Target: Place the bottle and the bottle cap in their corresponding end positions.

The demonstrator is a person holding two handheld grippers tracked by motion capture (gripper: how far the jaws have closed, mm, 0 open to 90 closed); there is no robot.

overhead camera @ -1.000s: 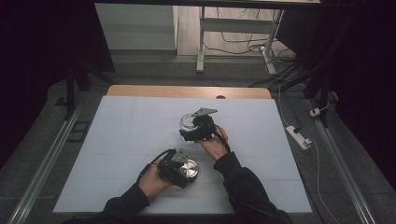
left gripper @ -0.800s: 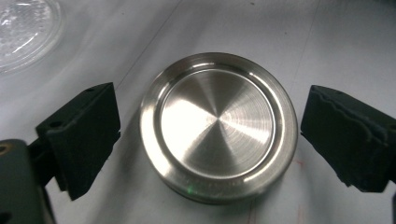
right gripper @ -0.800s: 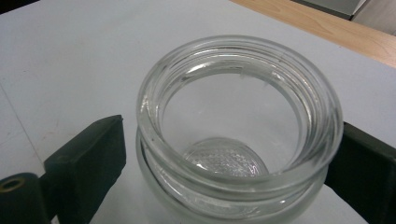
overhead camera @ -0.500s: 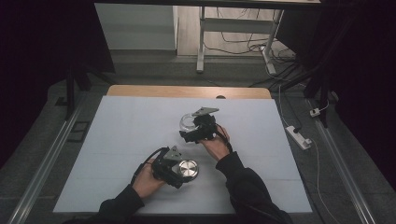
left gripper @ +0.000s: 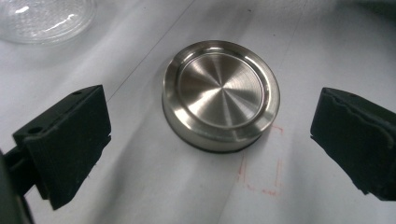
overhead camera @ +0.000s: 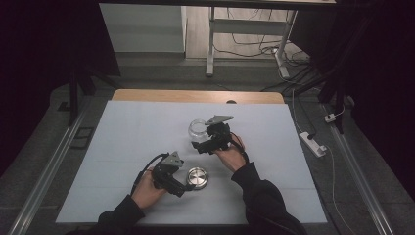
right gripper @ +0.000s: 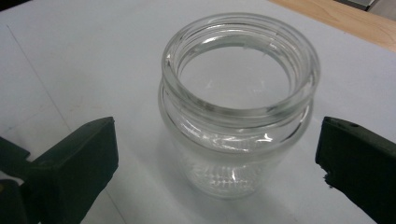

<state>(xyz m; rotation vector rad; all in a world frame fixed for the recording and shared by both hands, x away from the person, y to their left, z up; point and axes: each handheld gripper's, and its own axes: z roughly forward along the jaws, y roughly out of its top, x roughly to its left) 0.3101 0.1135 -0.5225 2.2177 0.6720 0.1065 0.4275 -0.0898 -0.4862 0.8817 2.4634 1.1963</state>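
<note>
A: Where are the things?

B: The glass jar [right gripper: 238, 105] is stood upright near the counter's [overhead camera: 122, 127] middle, lid off. The metal lid [left gripper: 221, 95] is laid nearer the front edge.

A: And the fingers?

B: Both the left gripper [overhead camera: 187, 186] and right gripper [overhead camera: 197, 146] have just been opened wide. Nothing is held.

A: What could go wrong?

B: The jar could be bumped and tipped over.
</note>
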